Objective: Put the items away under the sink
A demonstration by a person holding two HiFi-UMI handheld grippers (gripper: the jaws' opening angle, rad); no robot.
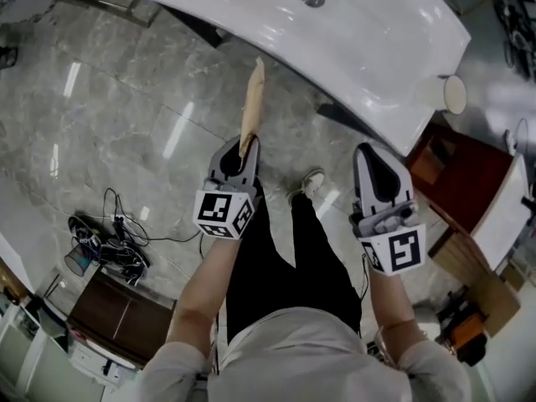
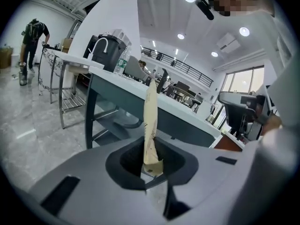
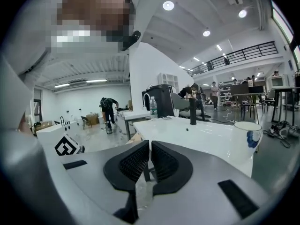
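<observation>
Left tongs (image 2: 152, 162) grip the near end of a thin tan packet (image 2: 150, 121), which sticks out ahead of them over the floor, near the white sink worktop (image 1: 360, 48). Small dark marks on it are too blurred to read. Right tongs (image 3: 149, 159) are closed on nothing.
</observation>
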